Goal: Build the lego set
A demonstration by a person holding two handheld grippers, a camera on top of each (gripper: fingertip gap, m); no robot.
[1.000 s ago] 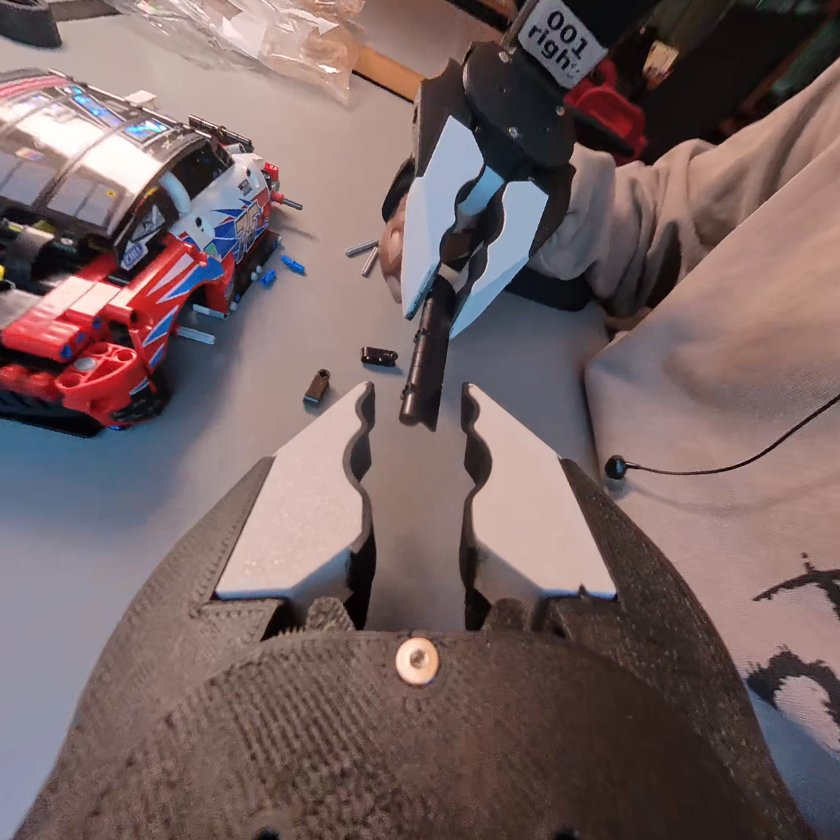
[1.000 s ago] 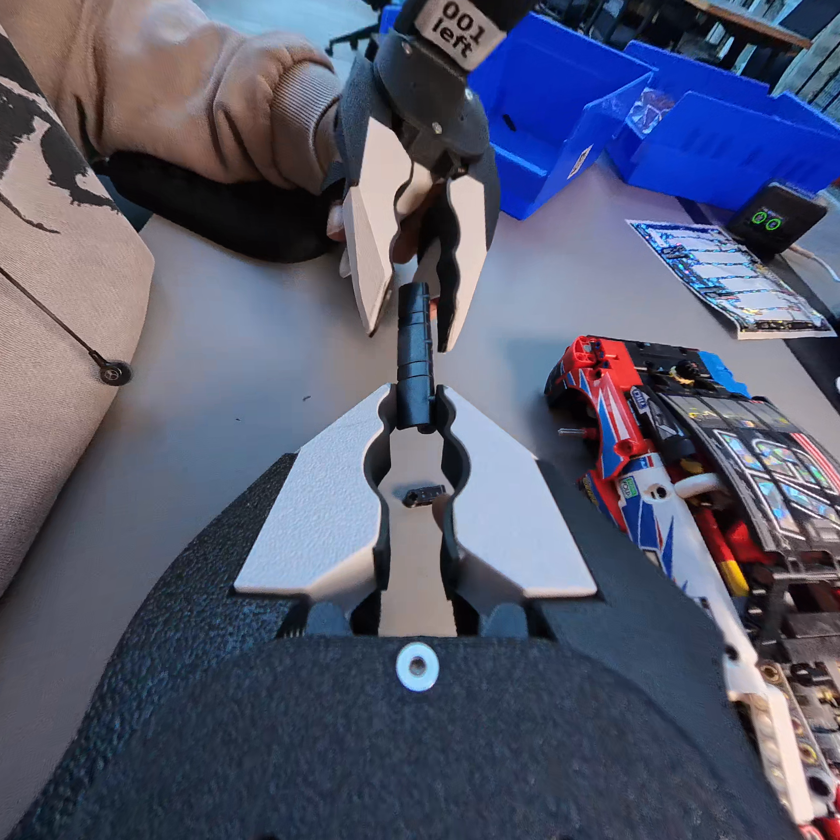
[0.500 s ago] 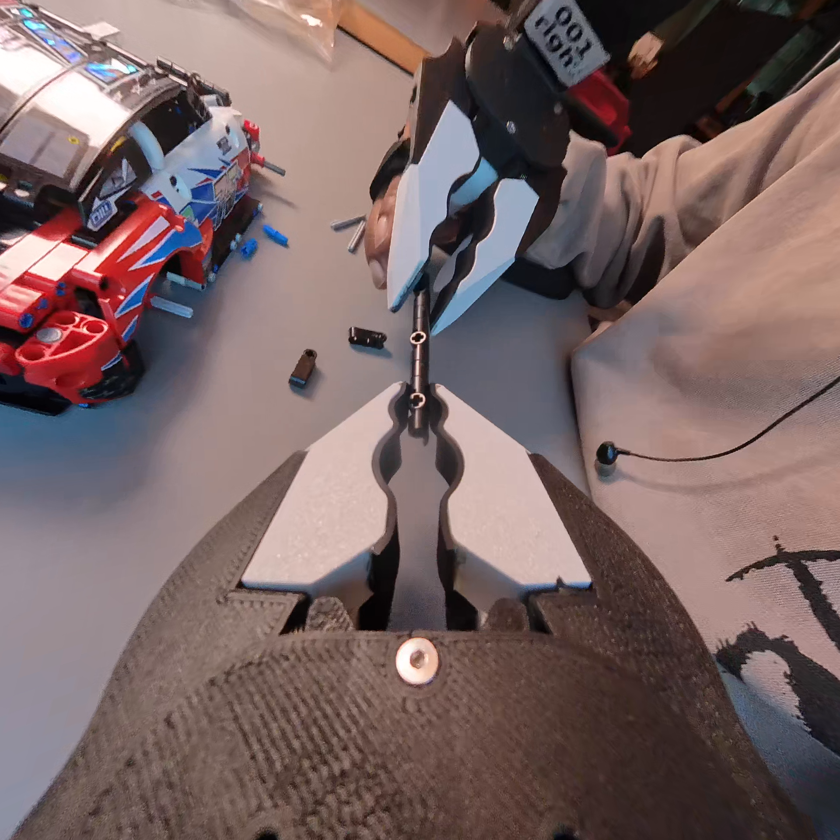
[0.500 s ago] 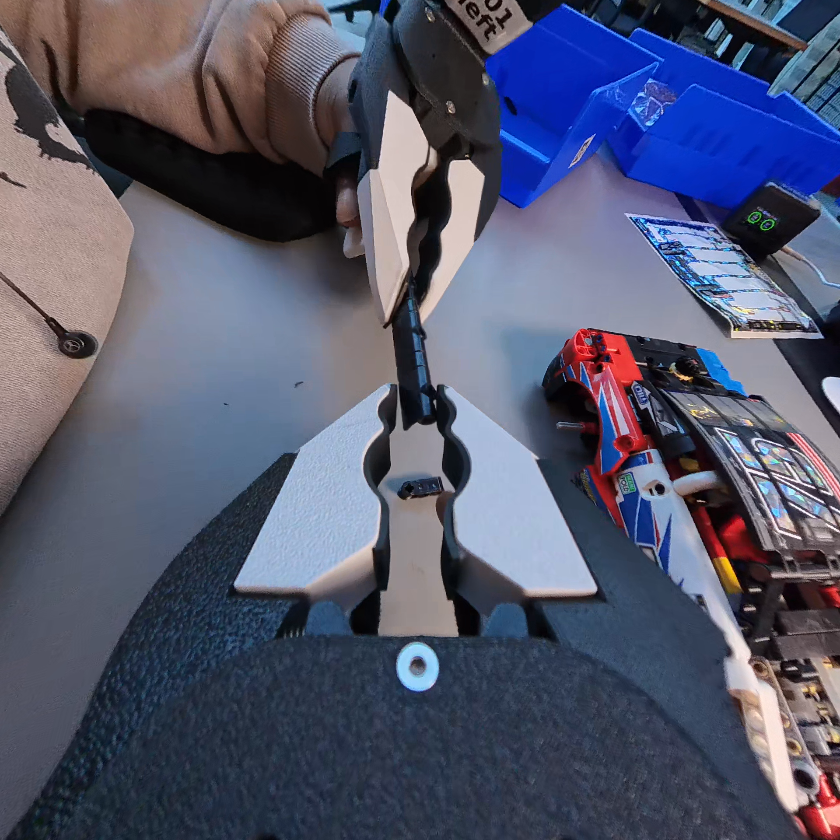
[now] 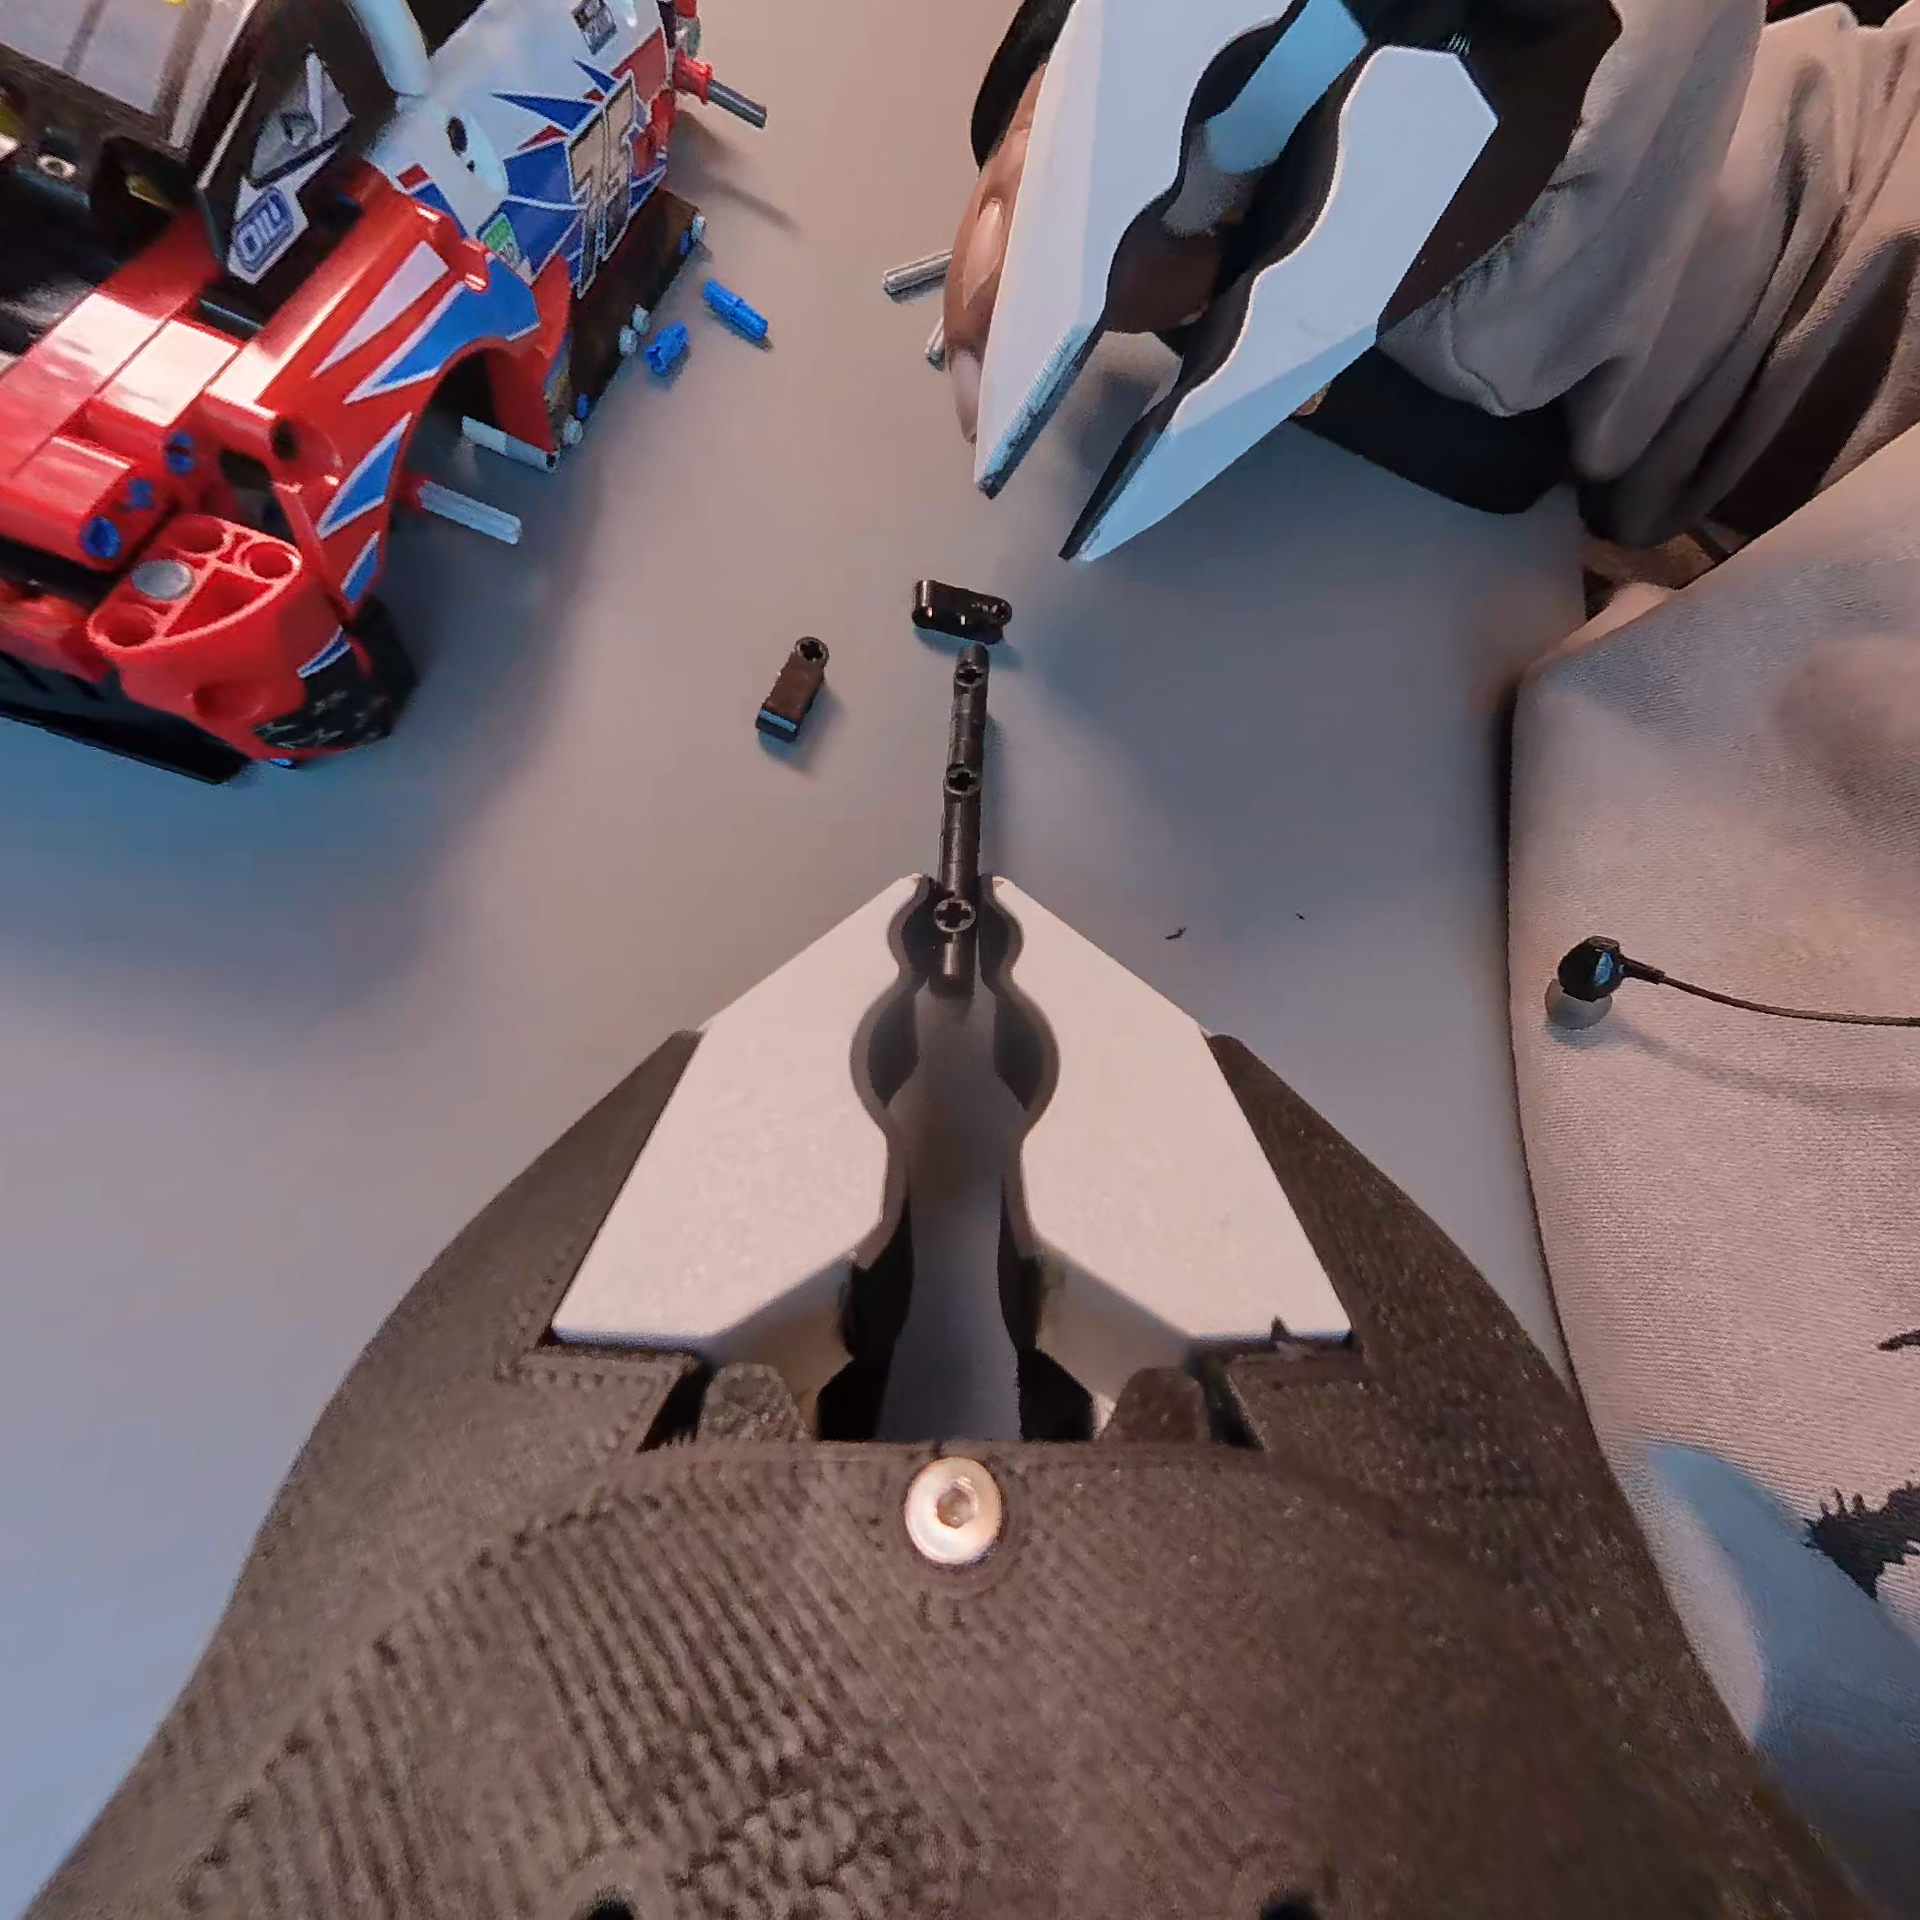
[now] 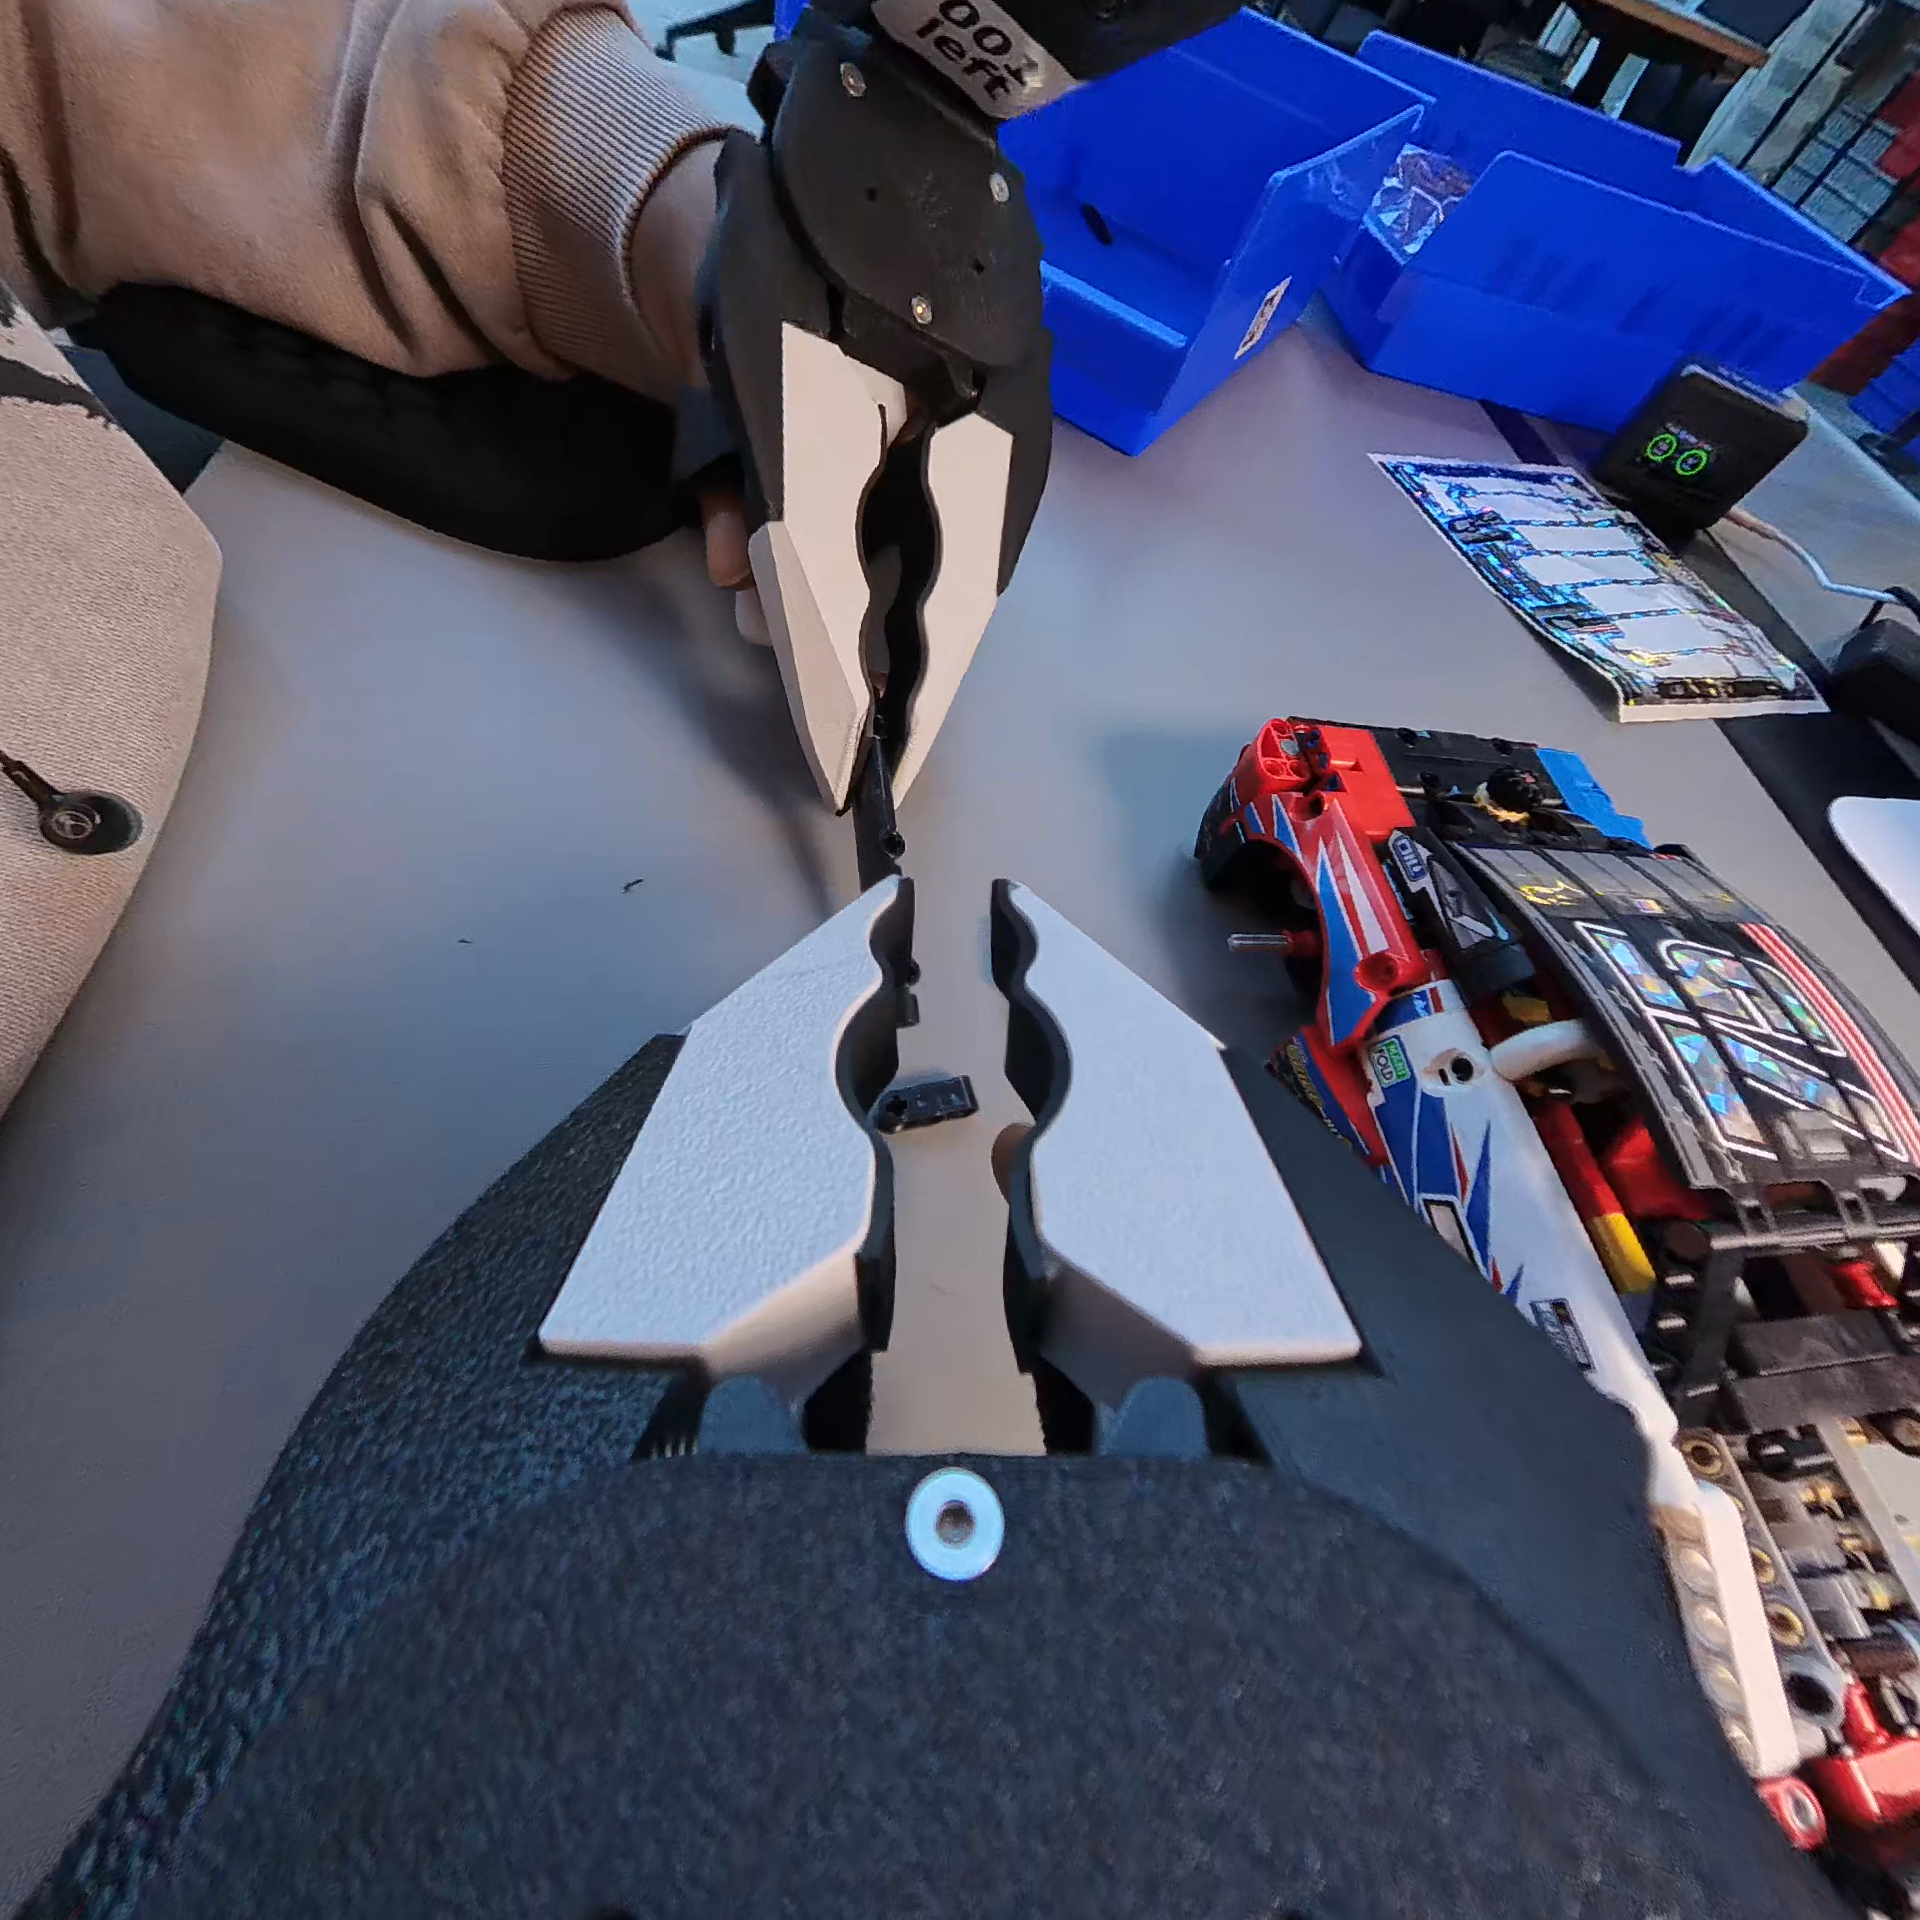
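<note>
- On the bench (image 5: 1195,748), the lego car (image 5: 312,343) stood largely assembled; loose pins and connectors beside it suggested fitting work remained.
- Left claw (image 5: 956,894) was pressed together, pinching one end of the black axle connector (image 5: 961,790).
- Right claw (image 6: 951,894) was spread, gripping nothing, its tips just beside the connector's free end.

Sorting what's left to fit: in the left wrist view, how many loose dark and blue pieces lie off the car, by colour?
Dark small pieces on the table: 2
Black beam in the left hand-held gripper: 1
Blue pins: 2
Total: 5
</note>
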